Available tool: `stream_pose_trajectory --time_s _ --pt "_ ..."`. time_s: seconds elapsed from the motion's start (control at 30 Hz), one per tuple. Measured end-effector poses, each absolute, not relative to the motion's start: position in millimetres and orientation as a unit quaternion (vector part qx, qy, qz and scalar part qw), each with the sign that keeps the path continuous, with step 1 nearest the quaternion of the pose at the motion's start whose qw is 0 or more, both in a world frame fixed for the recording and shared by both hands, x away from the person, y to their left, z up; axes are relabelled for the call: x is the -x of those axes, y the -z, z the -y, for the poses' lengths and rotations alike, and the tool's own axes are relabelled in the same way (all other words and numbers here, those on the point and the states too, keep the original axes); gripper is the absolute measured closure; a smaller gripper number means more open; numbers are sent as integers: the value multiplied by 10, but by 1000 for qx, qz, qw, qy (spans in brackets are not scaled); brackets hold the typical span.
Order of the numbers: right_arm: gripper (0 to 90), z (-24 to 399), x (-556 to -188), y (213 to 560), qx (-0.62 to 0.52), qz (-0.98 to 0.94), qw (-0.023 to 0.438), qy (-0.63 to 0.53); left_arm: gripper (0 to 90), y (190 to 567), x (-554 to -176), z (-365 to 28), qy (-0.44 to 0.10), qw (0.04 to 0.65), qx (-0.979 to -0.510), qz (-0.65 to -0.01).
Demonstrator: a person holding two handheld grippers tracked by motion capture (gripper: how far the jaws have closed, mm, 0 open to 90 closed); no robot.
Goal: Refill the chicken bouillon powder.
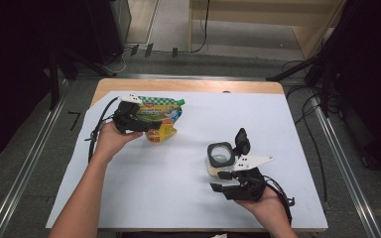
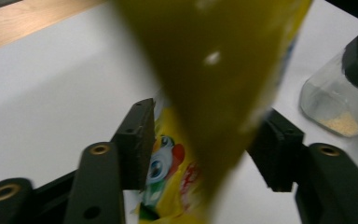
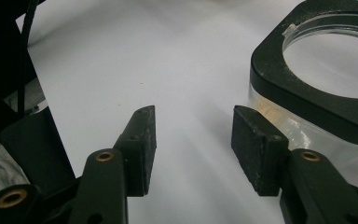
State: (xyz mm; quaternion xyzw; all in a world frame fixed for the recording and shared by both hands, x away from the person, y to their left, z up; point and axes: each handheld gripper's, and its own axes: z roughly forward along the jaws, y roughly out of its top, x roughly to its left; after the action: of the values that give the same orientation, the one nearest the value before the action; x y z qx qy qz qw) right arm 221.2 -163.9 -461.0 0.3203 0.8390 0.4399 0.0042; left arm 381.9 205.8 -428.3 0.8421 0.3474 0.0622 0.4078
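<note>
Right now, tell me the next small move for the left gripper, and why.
Probably close the left gripper fully on the yellow pouch. The pouch sits between the jaws, but whether both pads press it is unclear. Get a firm hold before carrying it toward the open jar, which stands beside the open right gripper.

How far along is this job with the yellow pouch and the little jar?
Done: the jar stands open, its lid flipped back. In hand: the left gripper has the pouch between its jaws. Left: the jar holds only a little powder, and the right gripper waits open beside it.
</note>
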Motion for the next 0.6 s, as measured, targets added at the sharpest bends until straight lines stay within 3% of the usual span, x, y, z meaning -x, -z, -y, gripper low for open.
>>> stream_pose_trajectory --time_s 0.43,0.6 --pt "518 1560 -2228 4634 -314 -842 1 -439 831 4220 -3713 -2071 -85 431 -835 -331" --pt "519 1496 -2230 4651 -306 -844 2 -440 856 4200 -3707 -2054 -77 426 -832 -347"
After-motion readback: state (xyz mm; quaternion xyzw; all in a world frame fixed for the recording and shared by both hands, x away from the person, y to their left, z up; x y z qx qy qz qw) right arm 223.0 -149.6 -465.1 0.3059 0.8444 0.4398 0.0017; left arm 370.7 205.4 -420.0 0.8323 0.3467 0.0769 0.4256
